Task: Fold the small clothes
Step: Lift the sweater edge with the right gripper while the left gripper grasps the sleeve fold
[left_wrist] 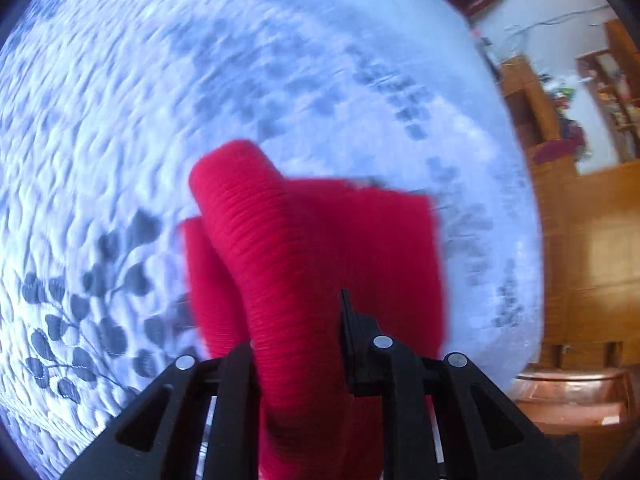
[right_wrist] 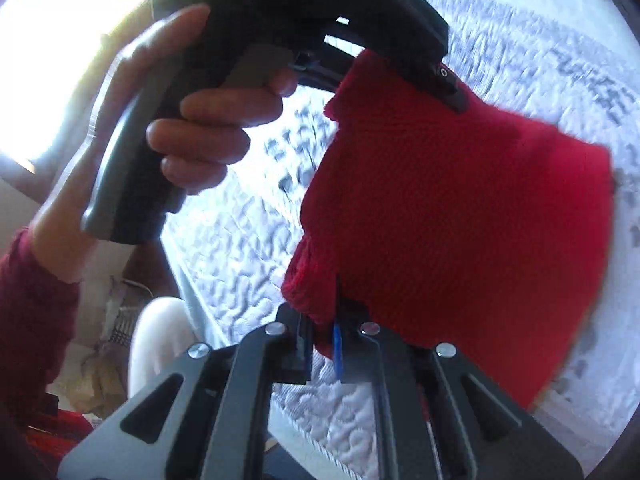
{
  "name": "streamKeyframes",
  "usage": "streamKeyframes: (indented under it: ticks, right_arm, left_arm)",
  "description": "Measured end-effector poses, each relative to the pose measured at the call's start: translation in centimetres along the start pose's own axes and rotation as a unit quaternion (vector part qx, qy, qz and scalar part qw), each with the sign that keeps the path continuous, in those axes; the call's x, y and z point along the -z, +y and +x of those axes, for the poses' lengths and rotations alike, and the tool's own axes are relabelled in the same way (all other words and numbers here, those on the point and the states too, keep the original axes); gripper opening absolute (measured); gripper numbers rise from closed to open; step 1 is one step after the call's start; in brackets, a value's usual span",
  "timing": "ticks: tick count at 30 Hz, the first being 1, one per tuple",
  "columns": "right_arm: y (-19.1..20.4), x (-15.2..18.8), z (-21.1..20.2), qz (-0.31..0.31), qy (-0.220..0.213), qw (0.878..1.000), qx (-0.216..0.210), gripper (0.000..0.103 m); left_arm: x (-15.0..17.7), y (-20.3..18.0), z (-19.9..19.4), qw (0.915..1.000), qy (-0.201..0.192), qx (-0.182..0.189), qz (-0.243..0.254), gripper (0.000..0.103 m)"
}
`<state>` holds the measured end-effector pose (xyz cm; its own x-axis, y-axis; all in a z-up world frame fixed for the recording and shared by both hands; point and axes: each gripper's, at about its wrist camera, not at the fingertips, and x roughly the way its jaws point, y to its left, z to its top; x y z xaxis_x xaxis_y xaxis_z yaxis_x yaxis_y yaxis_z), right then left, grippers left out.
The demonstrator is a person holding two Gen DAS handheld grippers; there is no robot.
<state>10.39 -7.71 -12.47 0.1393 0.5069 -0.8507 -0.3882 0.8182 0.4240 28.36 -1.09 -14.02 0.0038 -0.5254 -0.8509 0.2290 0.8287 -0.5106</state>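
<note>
I hold the red knitted garment (right_wrist: pixel 460 216) in the air above the white quilted bed cover (left_wrist: pixel 120 120), one corner in each tool. The left gripper (left_wrist: pixel 298 360) has its jaws closed on a thick rolled part of the cloth, which bulges out ahead of the fingers. The right gripper (right_wrist: pixel 324 332) has its jaws nearly together on a bunched corner, and the rest of the cloth hangs as a flat sheet between the two tools. In the right wrist view I also see the left hand (right_wrist: pixel 192 120) around the handle of the other tool. I judge that this is the step of lifting and spreading, before any fold is made. The next move, I think, asks me to pull the two corners apart until the cloth is flat, then lower it onto the cover without letting the rolled part stay twisted.
</note>
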Motion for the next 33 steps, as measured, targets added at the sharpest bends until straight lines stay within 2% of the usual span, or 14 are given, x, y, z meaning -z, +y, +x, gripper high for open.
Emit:
streamKeyframes:
  ticks: [1, 3, 7, 9, 12, 17, 19, 20, 23, 24, 26, 27, 30, 33]
  right_arm:
    - [-0.1, 0.2, 1.2, 0.001, 0.013, 1.0, 0.012, 0.008]
    - [-0.6, 0.8, 2.6, 0.013, 0.037, 0.999, 0.007, 0.016]
    - [-1.3, 1.8, 0.3, 0.027, 0.027, 0.999, -0.016, 0.034]
    - [-2.2, 2.5, -1.6, 0.041, 0.021, 0.999, -0.02, 0.042]
    - [-4.6, 4.4, -5.4, 0.075, 0.001, 0.997, 0.003, 0.044]
    - [-9.3, 8.1, -8.5, 0.16, -0.012, 0.986, 0.043, 0.056]
    - [-11.3, 9.7, -8.4, 0.209, -0.012, 0.977, 0.026, 0.058]
    - [-12.0, 10.2, -8.1, 0.228, -0.01, 0.974, 0.01, 0.058]
    - [-13.1, 11.1, -5.9, 0.262, 0.008, 0.964, -0.042, 0.056]
    - [-13.7, 11.4, -5.3, 0.27, 0.014, 0.961, -0.049, 0.05]
    - [-13.9, 11.4, -4.6, 0.282, 0.019, 0.957, -0.069, 0.025]
    - [-13.8, 11.3, -4.7, 0.283, 0.018, 0.956, -0.073, 0.022]
    - [-12.9, 11.3, -7.2, 0.254, 0.001, 0.965, -0.07, 0.015]
    - [-12.4, 12.2, -9.1, 0.217, 0.007, 0.976, -0.031, 0.013]
  left_arm:
    - [0.3, 1.0, 1.0, 0.9999, 0.007, 0.002, -0.008, 0.018]
    - [0.9, 2.1, 1.7, 0.9999, 0.002, 0.01, -0.013, 0.021]
    - [2.2, 2.4, 0.8, 0.9993, -0.013, 0.032, -0.012, 0.028]
    - [3.6, 2.0, 0.4, 0.9997, -0.011, 0.021, -0.008, 0.036]
    - [6.3, 1.3, -0.5, 0.9998, -0.014, 0.008, 0.007, 0.045]
    - [11.2, 0.1, -1.2, 0.9996, -0.004, -0.014, 0.023, 0.047]
    - [12.7, -0.1, -0.8, 0.9988, 0.002, -0.039, 0.031, 0.047]
    - [13.7, -0.1, -0.6, 0.998, 0.004, -0.053, 0.033, 0.047]
    - [15.2, 0.2, 0.4, 0.9974, 0.014, -0.064, 0.03, 0.045]
    - [15.4, 0.3, 0.6, 0.9974, 0.012, -0.065, 0.027, 0.043]
    - [15.4, 0.4, 0.6, 0.9976, 0.009, -0.065, 0.021, 0.036]
    - [15.3, 0.5, 0.5, 0.9982, 0.011, -0.058, 0.013, 0.031]
    - [15.4, 0.9, -0.1, 0.9985, 0.013, -0.053, -0.002, 0.027]
    - [16.0, 1.3, 0.0, 0.9982, 0.017, -0.058, 0.001, 0.027]
